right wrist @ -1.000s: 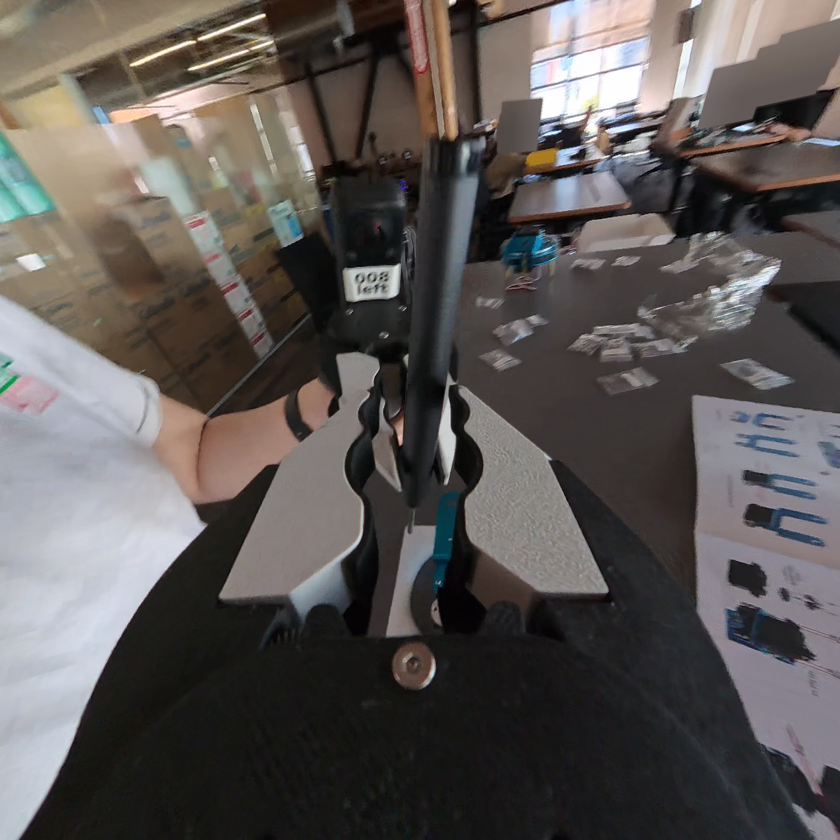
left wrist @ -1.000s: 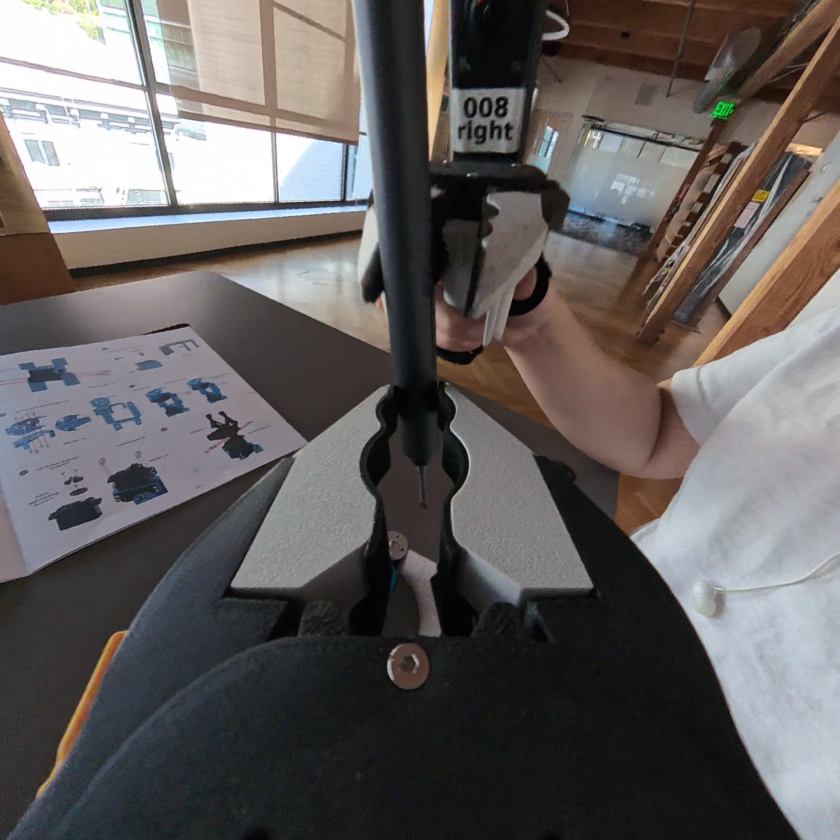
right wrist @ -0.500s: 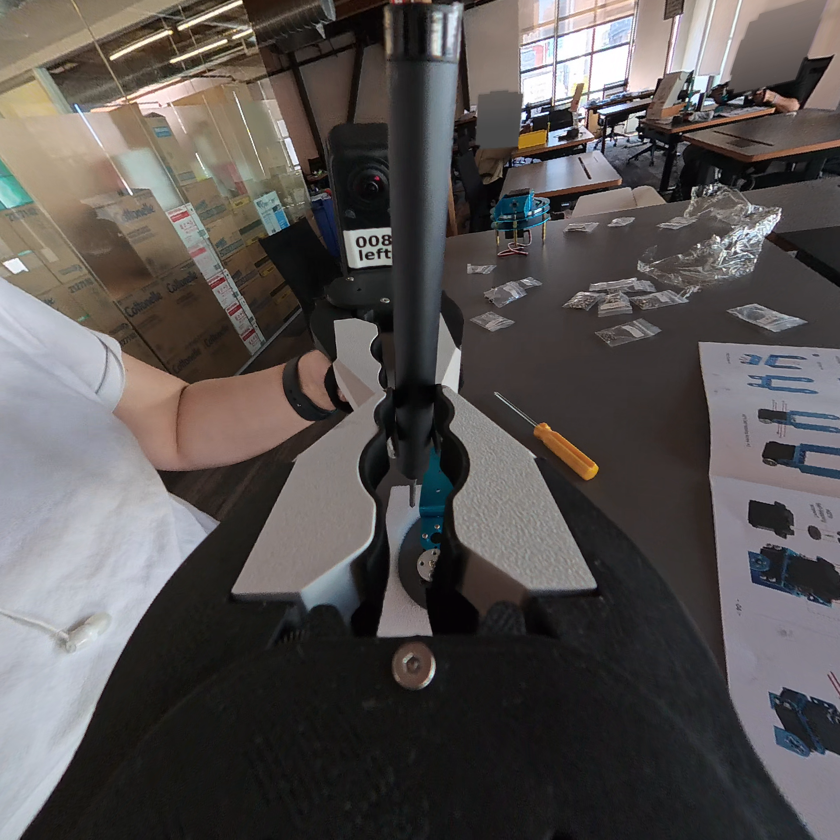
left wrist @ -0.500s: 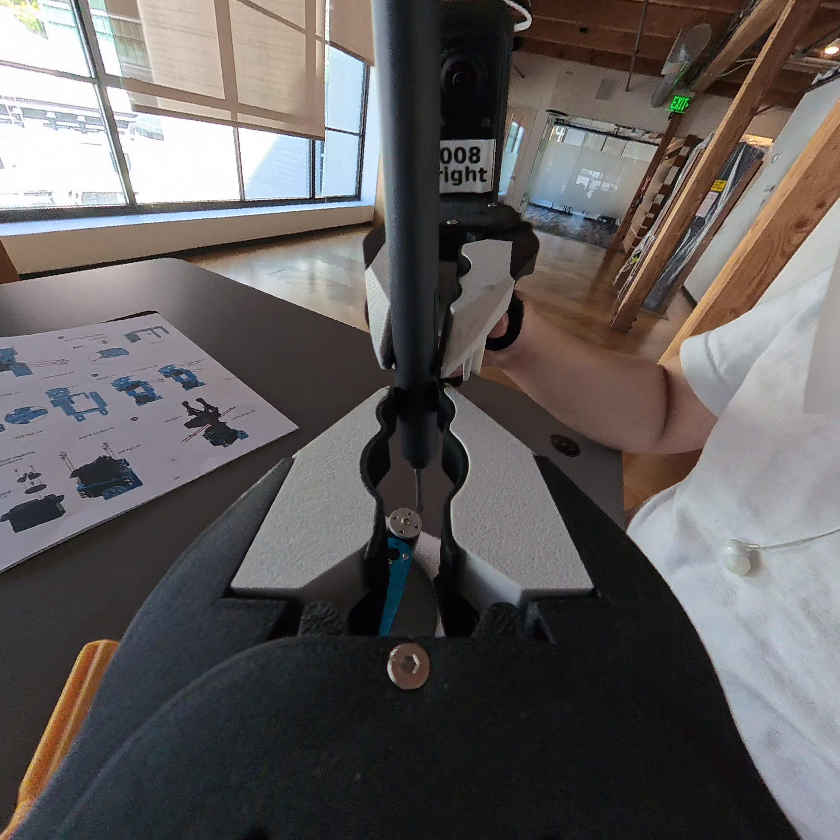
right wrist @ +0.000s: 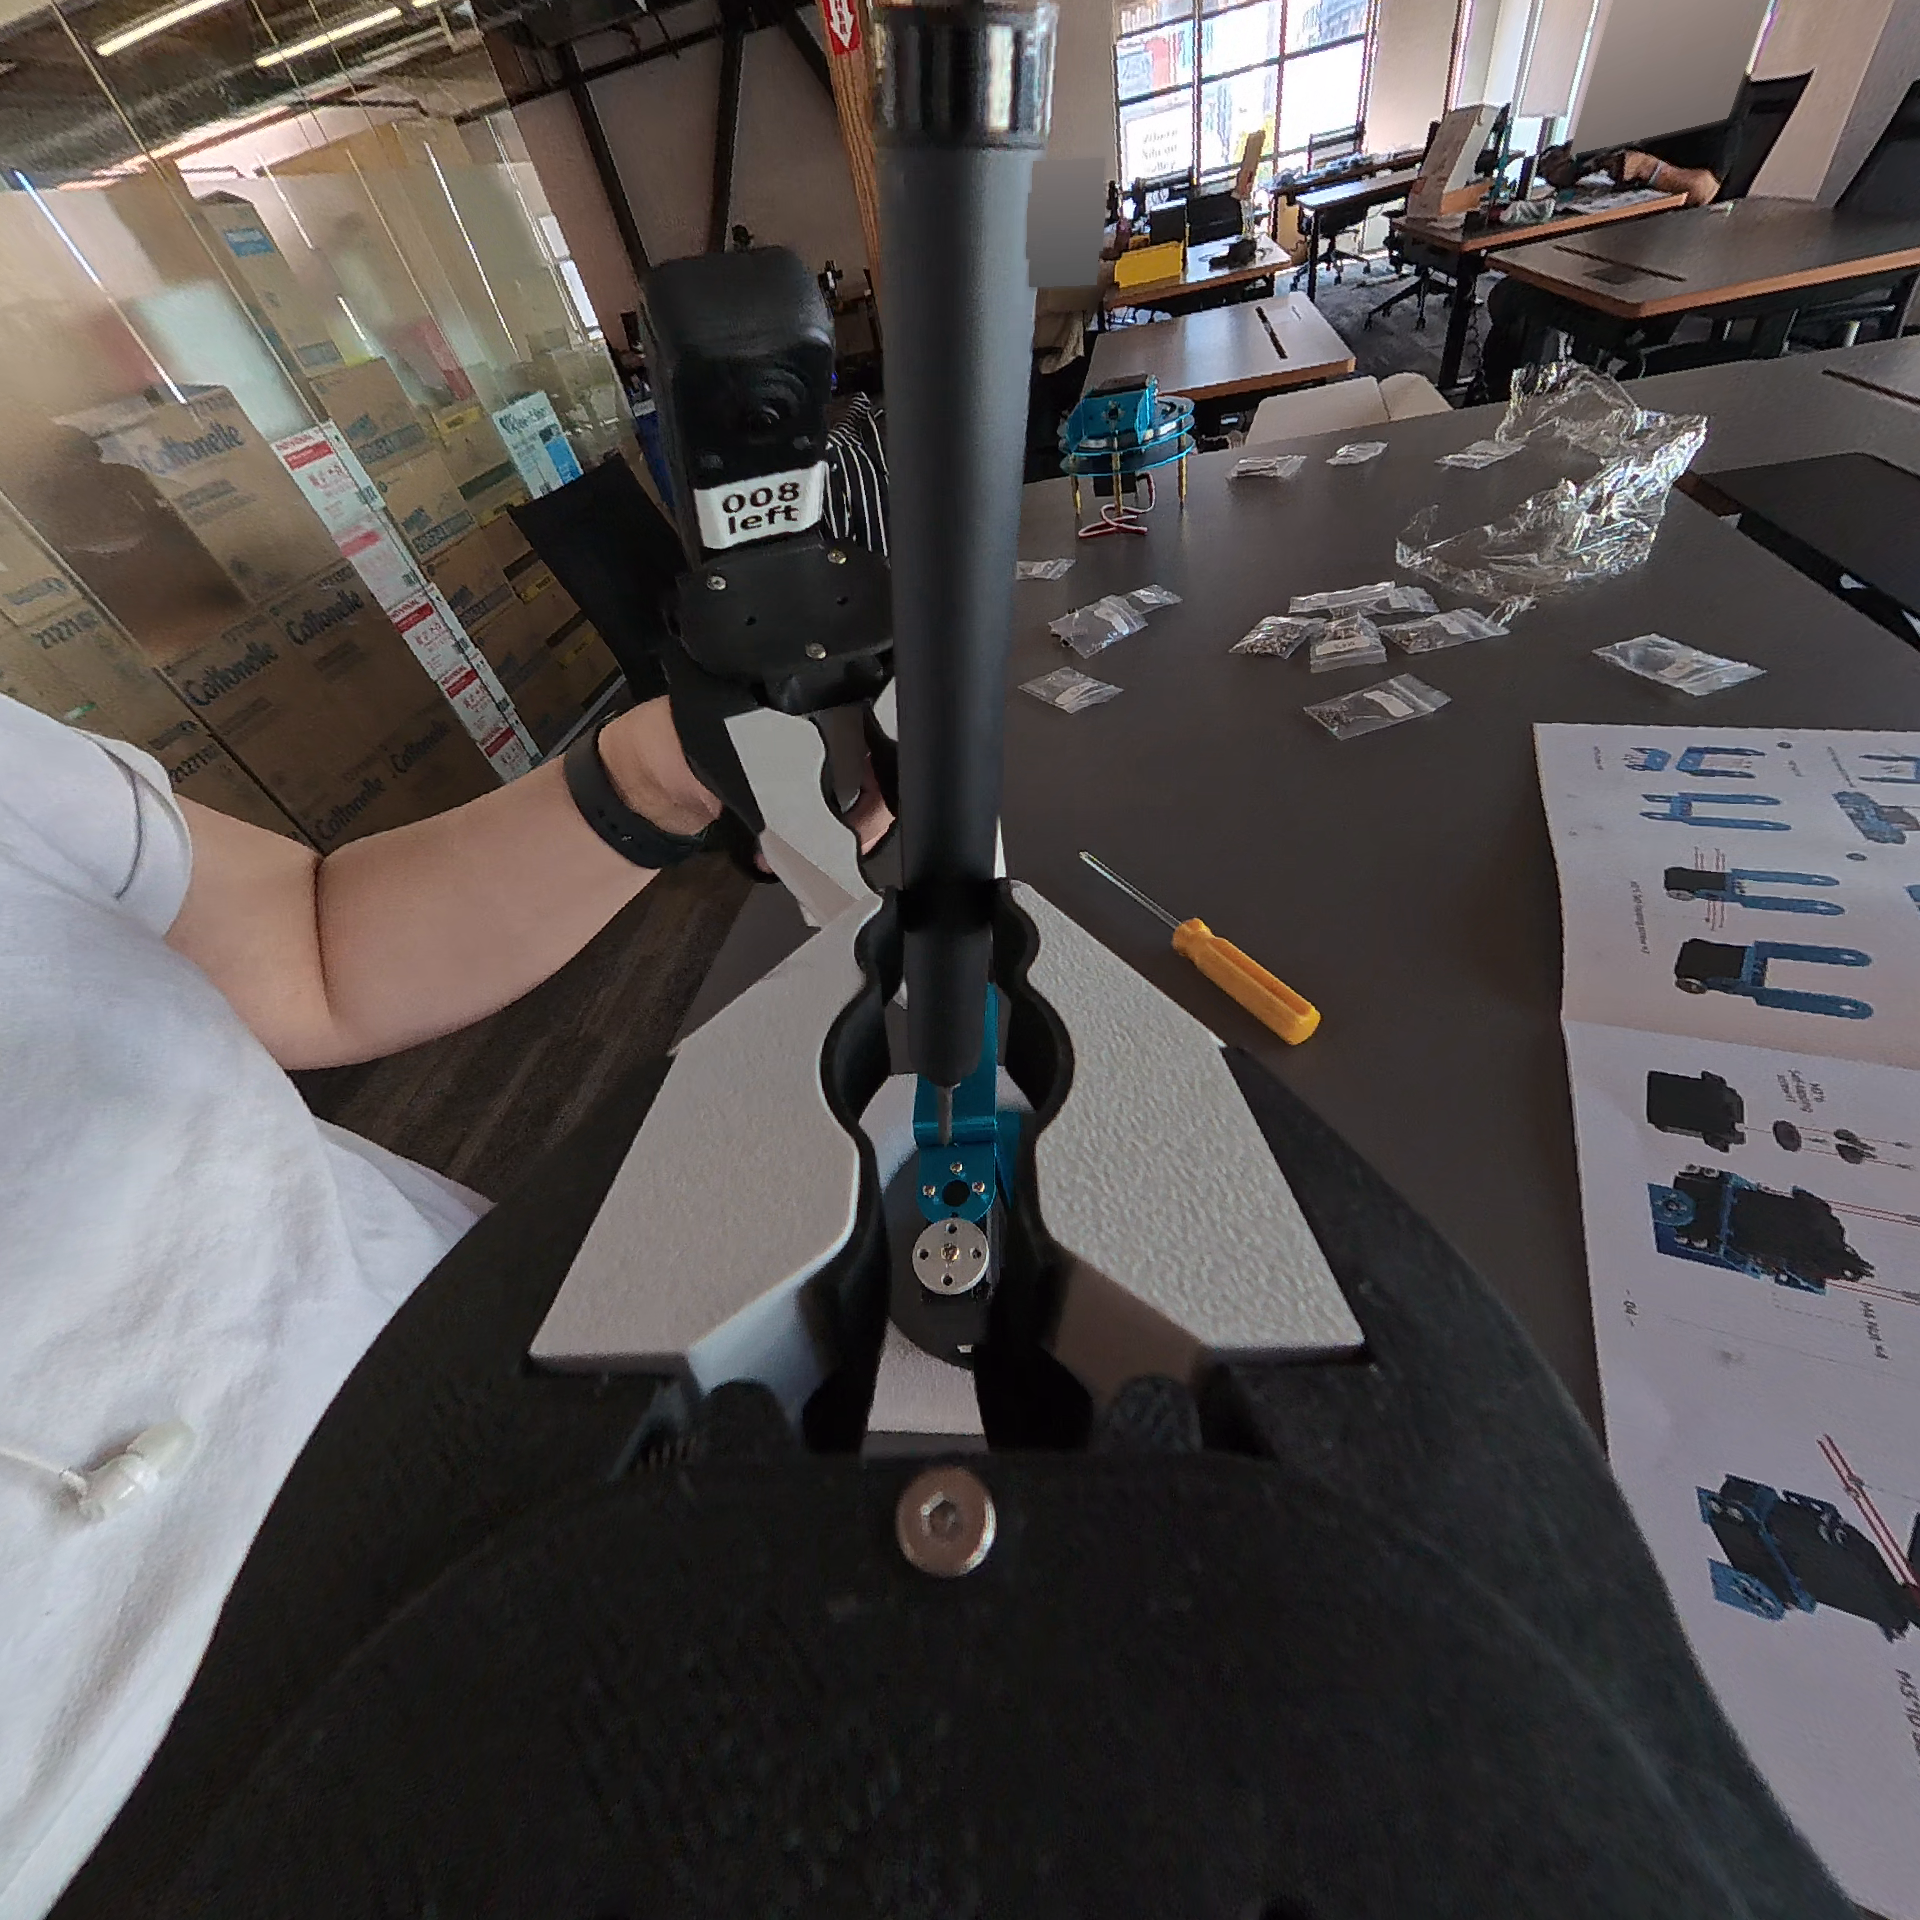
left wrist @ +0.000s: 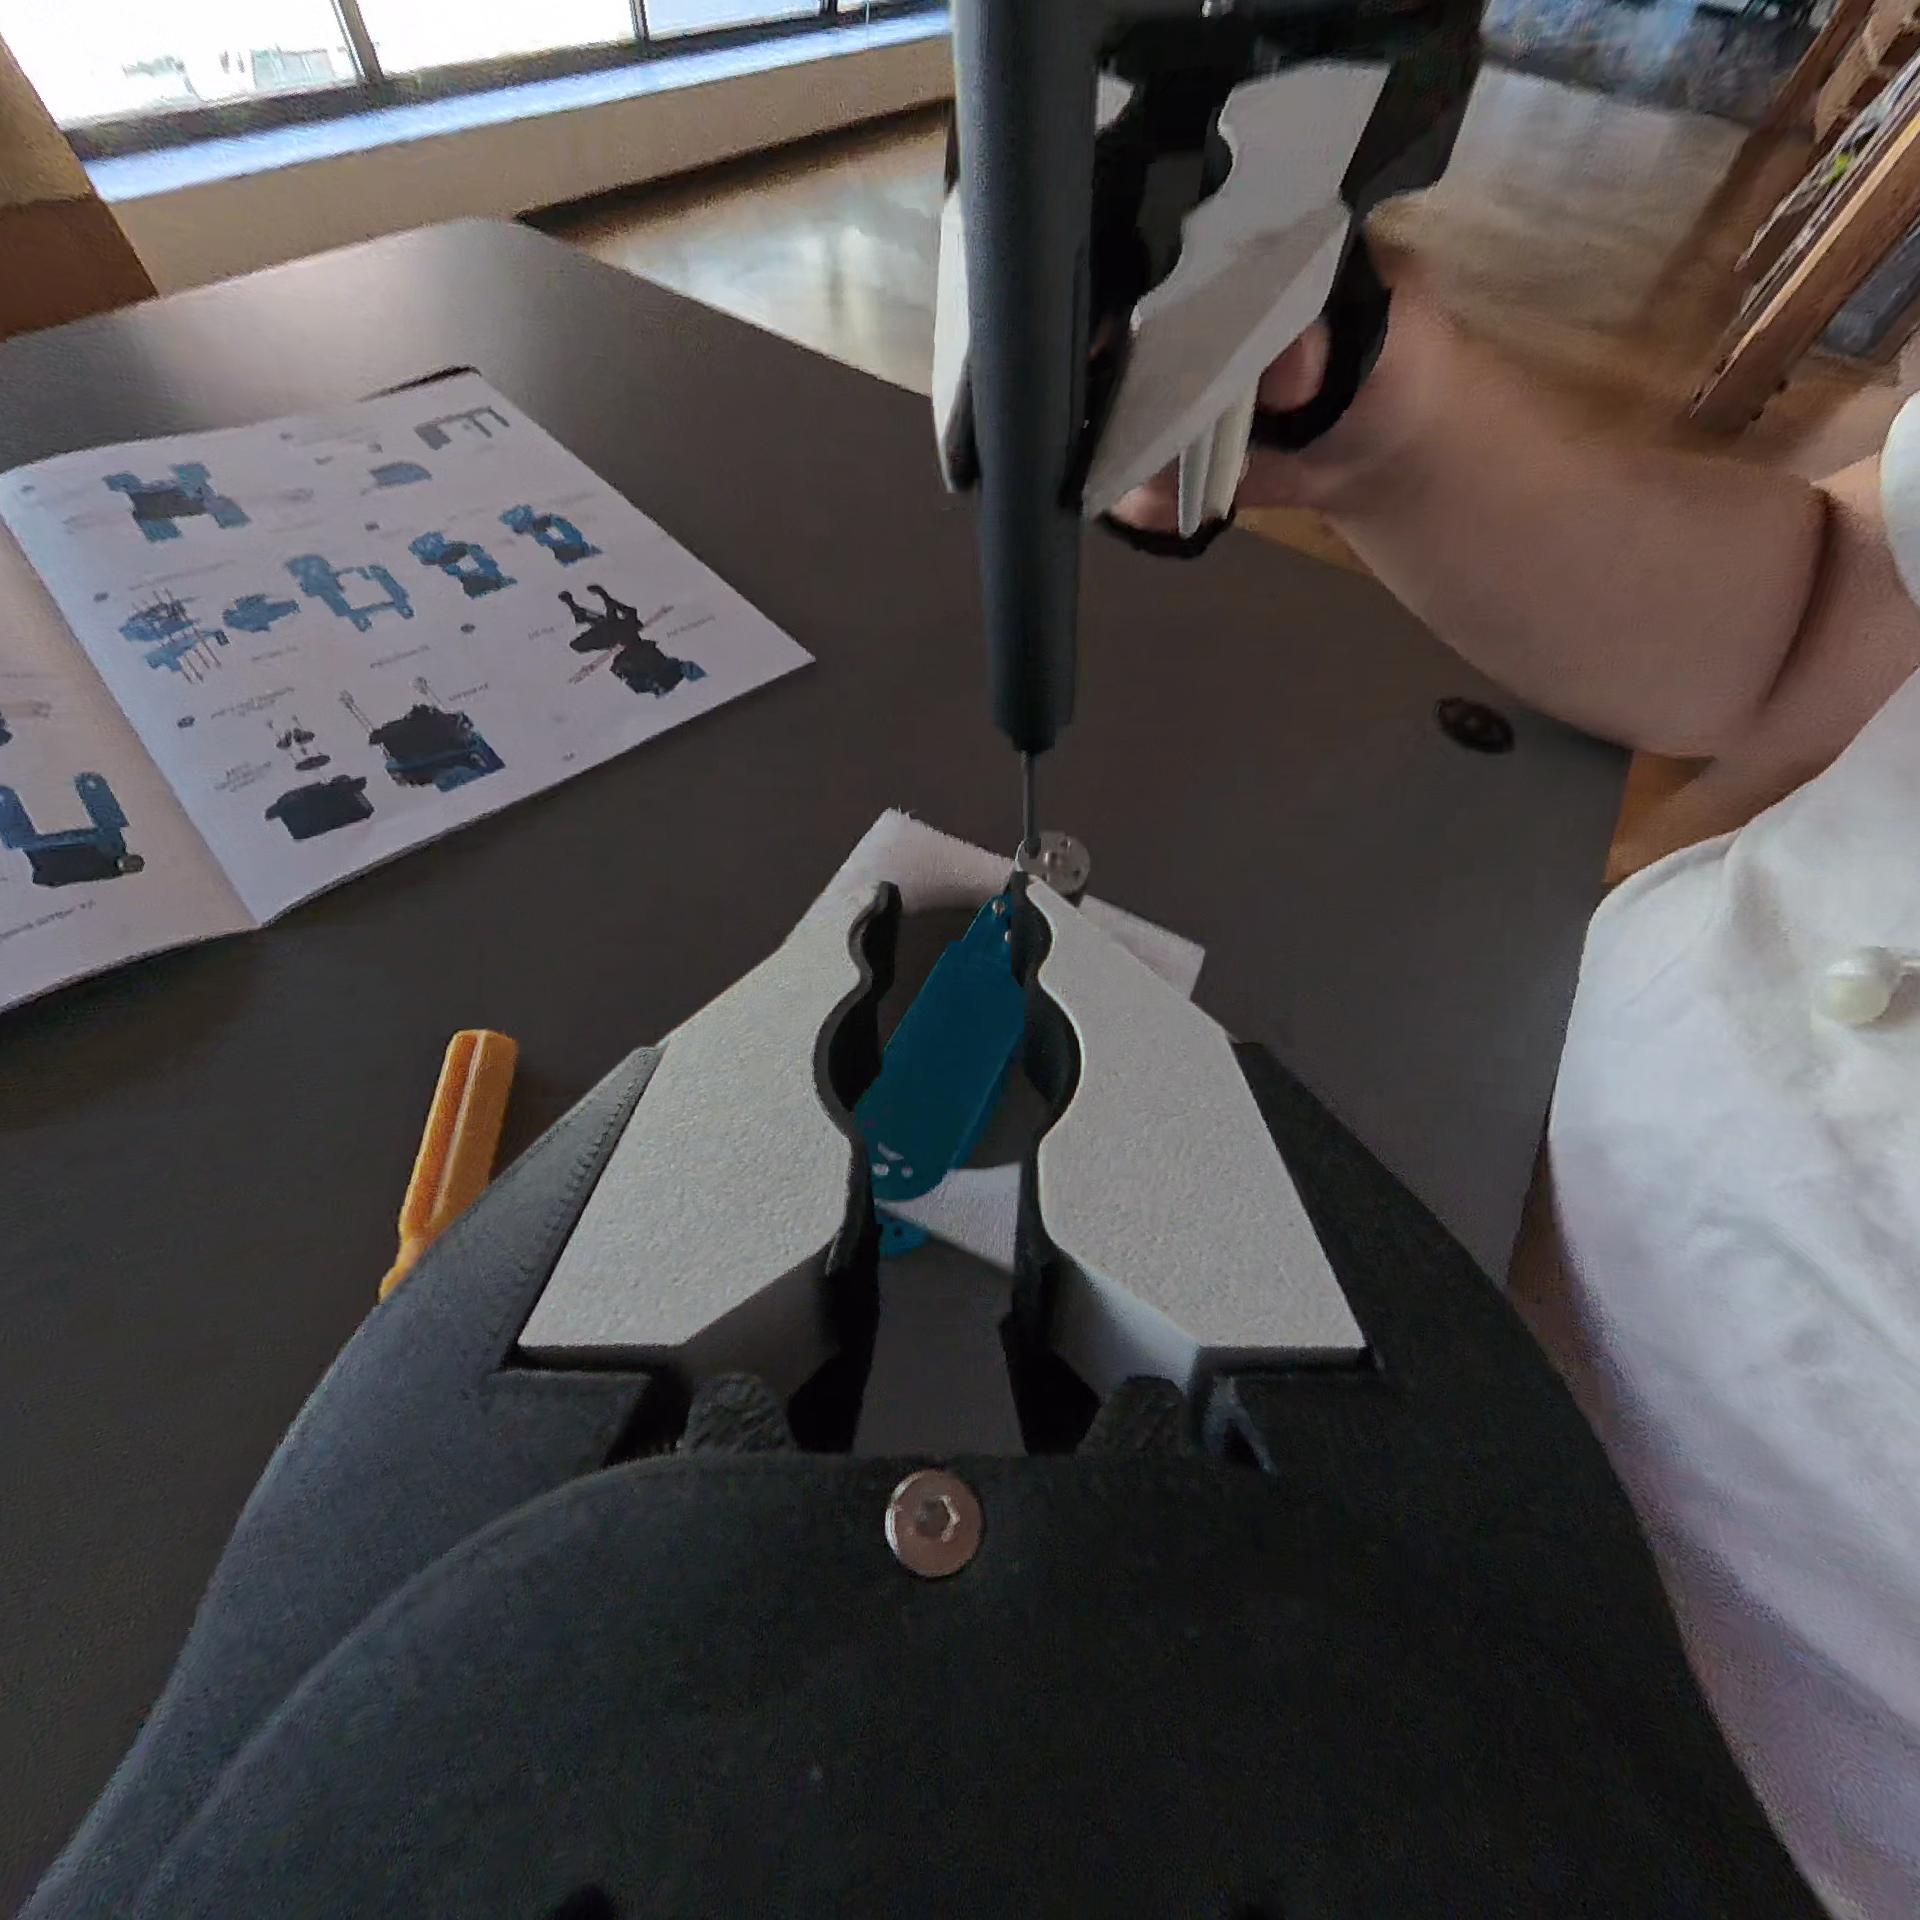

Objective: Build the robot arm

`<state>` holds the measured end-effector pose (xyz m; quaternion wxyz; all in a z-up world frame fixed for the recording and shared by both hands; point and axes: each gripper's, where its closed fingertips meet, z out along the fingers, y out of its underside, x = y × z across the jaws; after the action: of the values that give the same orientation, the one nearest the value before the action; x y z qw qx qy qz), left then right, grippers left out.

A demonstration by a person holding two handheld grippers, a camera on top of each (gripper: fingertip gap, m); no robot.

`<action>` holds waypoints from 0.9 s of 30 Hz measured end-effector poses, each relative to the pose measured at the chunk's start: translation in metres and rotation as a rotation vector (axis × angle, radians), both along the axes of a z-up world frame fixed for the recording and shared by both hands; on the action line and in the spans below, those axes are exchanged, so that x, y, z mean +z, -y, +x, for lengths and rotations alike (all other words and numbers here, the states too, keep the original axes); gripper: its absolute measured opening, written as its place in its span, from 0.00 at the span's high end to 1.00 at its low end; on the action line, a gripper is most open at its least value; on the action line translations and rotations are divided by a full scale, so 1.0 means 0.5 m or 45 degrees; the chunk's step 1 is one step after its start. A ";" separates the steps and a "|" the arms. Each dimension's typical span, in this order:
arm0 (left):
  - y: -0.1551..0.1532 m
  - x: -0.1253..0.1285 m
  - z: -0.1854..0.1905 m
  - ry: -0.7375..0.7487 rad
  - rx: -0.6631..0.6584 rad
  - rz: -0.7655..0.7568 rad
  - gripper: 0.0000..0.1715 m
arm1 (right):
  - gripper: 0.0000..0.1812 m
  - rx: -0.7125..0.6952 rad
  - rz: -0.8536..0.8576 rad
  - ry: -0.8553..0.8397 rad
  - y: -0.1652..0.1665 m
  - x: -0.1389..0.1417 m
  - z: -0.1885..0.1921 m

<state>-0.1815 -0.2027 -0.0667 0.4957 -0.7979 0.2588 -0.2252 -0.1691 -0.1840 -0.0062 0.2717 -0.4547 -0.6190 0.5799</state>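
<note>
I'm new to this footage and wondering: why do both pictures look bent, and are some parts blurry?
Left wrist view: wide-angle bending, blown-out windows, smeared booklet, sharp blue bracket. Right wrist view: curved table edge, glare on crumpled plastic, crisp yellow screwdriver.

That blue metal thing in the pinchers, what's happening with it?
A person holds a gripper in each hand. The left gripper has its jaws shut on a blue metal bracket with a small silver disc at its end. The right gripper clamps a dark grey screwdriver, whose thin tip is down at the disc. An orange screwdriver and an instruction sheet lie on the dark table.
</note>
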 end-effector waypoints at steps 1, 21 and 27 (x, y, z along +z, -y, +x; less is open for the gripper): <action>0.003 -0.012 -0.006 -0.039 0.002 -0.036 0.88 | 0.91 0.002 -0.004 -0.004 0.000 0.002 0.001; 0.011 -0.082 -0.004 -0.319 -0.042 -0.131 0.92 | 0.91 -0.007 0.021 -0.068 0.013 -0.030 -0.001; 0.011 -0.082 -0.005 -0.306 -0.045 -0.112 0.92 | 0.91 0.002 0.017 -0.050 0.015 -0.038 -0.003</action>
<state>-0.1839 -0.2082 -0.1076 0.4216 -0.8354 0.3202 -0.1479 -0.1704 -0.1915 -0.0253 0.2862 -0.4409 -0.6177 0.5849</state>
